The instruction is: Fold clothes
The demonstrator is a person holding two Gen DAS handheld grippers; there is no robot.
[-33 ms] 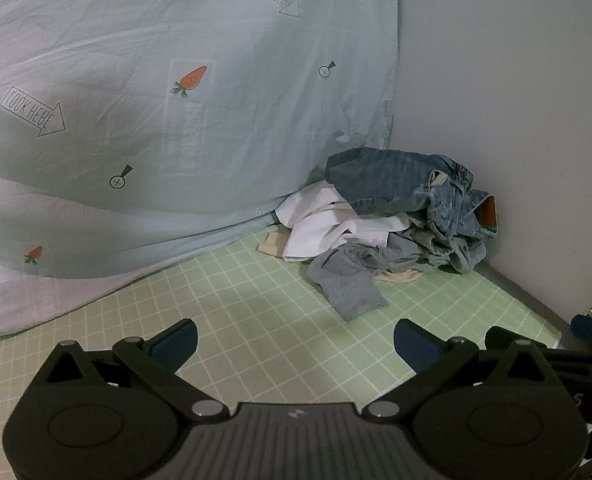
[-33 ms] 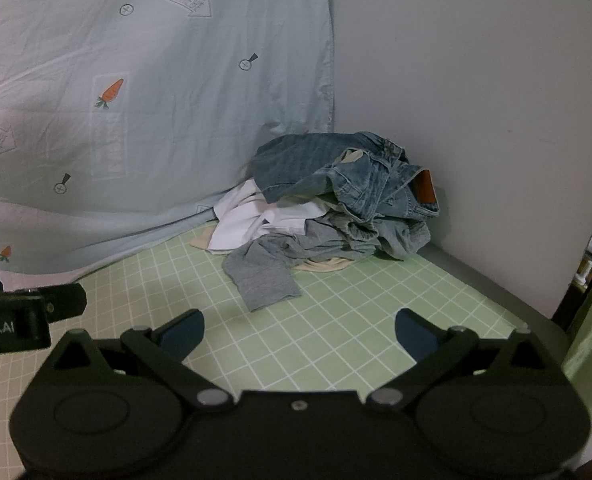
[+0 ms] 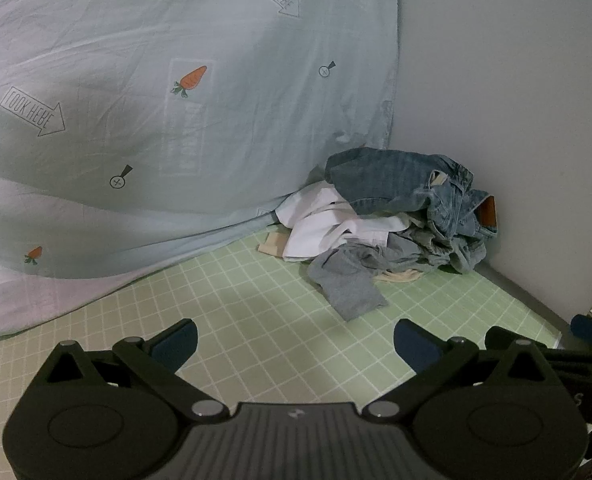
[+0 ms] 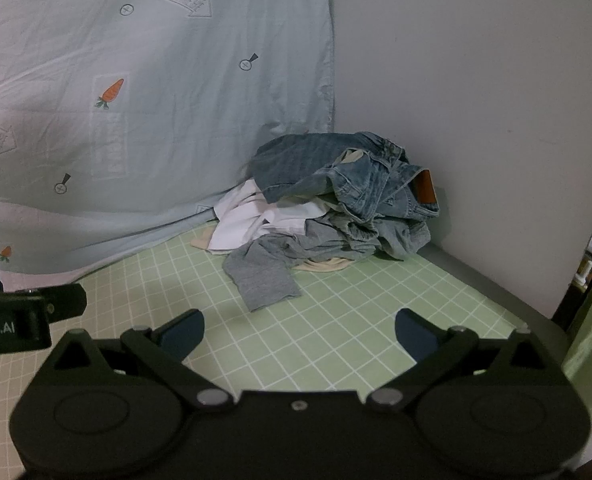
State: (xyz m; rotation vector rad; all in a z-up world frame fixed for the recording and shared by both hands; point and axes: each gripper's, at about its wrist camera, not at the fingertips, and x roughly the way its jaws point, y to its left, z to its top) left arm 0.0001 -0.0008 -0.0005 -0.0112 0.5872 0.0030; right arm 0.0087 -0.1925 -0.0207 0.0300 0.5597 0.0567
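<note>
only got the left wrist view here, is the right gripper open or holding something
Observer: The right gripper is open, with only the green checked sheet showing between its fingers.
Operator: ok whats closest to it in the pile
Observer: From its camera the grey garment is nearest. It spills forward off the pile, ahead and a little left of centre, apart from the fingers.
Operator: and past the right side of the sheet, i barely see that
Observer: A grey rim runs along the wall and rounds off at the near right corner. Beyond it a green fabric hangs at the far right edge.
</note>
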